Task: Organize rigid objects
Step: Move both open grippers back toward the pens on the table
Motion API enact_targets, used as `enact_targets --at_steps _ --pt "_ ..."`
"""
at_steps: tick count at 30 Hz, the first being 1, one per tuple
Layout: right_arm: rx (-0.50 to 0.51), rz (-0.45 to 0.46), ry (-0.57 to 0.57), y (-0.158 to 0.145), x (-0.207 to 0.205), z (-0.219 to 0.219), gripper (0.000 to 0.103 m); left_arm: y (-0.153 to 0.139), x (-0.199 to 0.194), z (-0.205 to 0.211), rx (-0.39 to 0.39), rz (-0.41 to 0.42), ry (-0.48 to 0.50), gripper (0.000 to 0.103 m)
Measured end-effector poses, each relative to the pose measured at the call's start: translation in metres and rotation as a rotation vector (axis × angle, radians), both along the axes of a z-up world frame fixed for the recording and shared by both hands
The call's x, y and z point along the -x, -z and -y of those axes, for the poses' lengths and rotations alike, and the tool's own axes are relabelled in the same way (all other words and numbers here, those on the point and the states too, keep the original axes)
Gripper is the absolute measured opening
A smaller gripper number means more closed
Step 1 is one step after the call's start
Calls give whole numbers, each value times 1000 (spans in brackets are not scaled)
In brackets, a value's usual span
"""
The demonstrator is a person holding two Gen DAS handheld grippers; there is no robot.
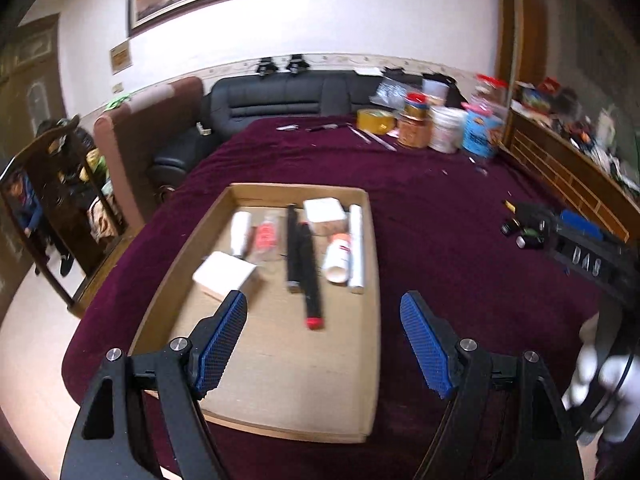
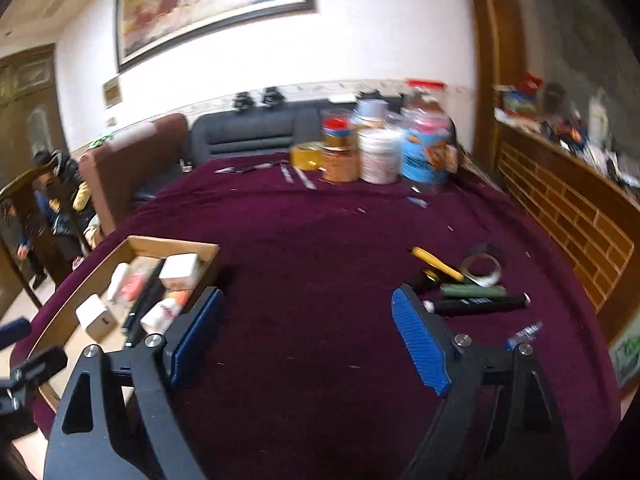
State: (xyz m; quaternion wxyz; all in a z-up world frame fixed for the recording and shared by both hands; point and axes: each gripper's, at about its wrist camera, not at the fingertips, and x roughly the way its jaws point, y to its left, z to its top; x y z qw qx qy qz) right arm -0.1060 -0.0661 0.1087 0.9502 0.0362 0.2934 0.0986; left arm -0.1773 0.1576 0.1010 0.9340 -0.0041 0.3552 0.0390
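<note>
Between picks: cardboard tray (image 1: 372, 240) near the table's left edge, already holding boxes, bottles, a black stick. Loose pens and tape roll (image 2: 482, 268) toward the right edge. Both grippers (image 1: 324, 344) (image 2: 308, 332) spread wide, empty. Next, probably: reach right, close on one pen.

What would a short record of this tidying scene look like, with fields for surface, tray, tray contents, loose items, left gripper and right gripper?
surface: dark red tablecloth
tray: shallow cardboard tray, on the cloth
tray contents: white box, black stick with red tip, white bottle
loose items: tape roll, yellow-handled tool, black tube
left gripper: open, empty, over the tray
right gripper: open, empty, over bare cloth
</note>
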Motion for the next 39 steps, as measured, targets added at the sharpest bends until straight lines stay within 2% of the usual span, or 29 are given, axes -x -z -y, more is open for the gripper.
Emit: enact_targets --at_steps 7,17,23,28,33,39 --pt "-5 -32 80 6 -8 52 86 5 -3 44 -68 -47 75 74" --pt "26 -64 156 17 -21 104 86 14 -11 77 -125 -96 112 74" --pt "50 -83 178 21 -39 126 86 23 -20 90 -144 -132 126 74" --pt "74 -112 219 25 -70 152 86 32 -28 97 -126 -174 148 74" --pt "-39 -195 292 30 -112 194 86 42 -34 100 -98 -212 163 74" --pt "-95 -308 270 50 -150 200 86 49 -38 99 -82 -241 162 74"
